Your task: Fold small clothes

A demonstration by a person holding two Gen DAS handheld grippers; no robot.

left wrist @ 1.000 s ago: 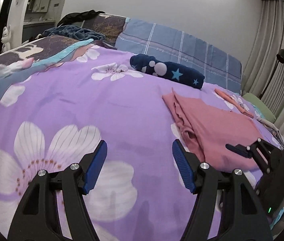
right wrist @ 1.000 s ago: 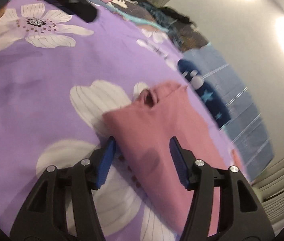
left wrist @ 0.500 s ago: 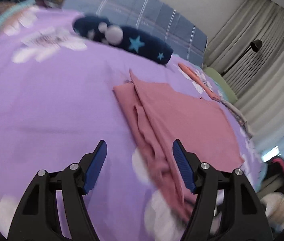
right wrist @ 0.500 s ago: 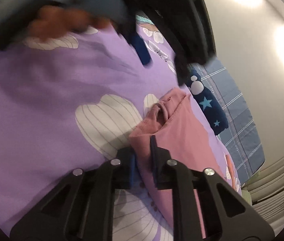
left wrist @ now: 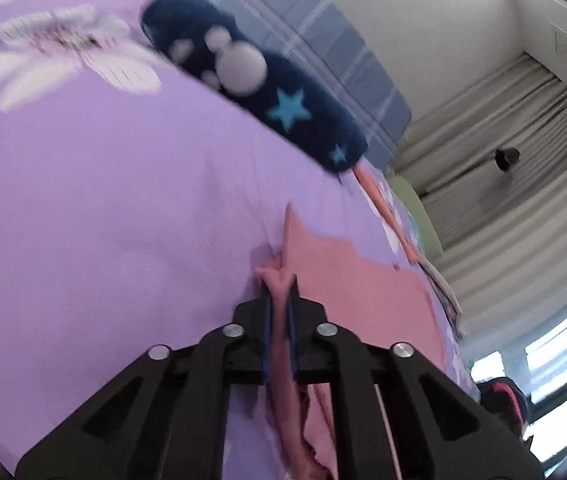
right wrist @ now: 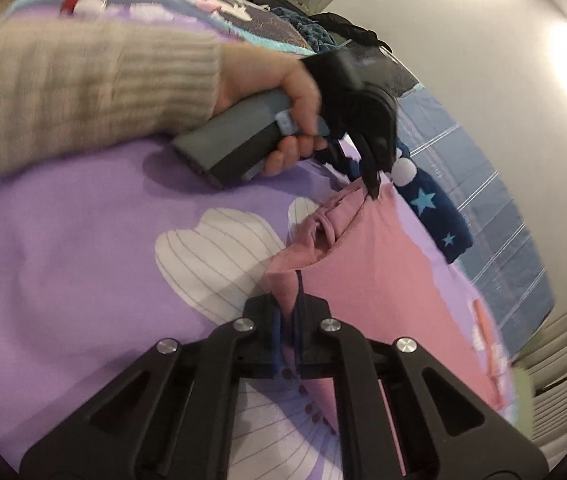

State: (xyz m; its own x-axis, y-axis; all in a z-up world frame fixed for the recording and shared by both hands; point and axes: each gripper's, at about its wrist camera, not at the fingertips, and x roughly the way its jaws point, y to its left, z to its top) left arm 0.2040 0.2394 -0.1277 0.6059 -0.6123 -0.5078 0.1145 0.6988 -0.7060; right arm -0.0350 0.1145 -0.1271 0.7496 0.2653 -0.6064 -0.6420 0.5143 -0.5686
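Note:
A pink garment (left wrist: 347, 276) lies on the purple flowered bedspread (left wrist: 103, 220); it also shows in the right wrist view (right wrist: 379, 264). My left gripper (left wrist: 279, 300) is shut on a bunched far corner of the pink garment. It shows from outside in the right wrist view (right wrist: 371, 184), held in a hand with a beige sleeve. My right gripper (right wrist: 289, 312) is shut on the near corner of the same edge of the garment.
A rolled navy cloth with stars and white dots (left wrist: 251, 88) lies beyond the garment, also in the right wrist view (right wrist: 431, 208). A blue plaid pillow (left wrist: 315, 52) sits behind it. A thin pink strip (right wrist: 483, 332) lies to the right. Curtains (left wrist: 515, 168) hang beyond the bed.
Both grippers went from open to shut on the pink garment. The right one closed first on the near corner; the left one moved right and forward, then closed on the far corner.

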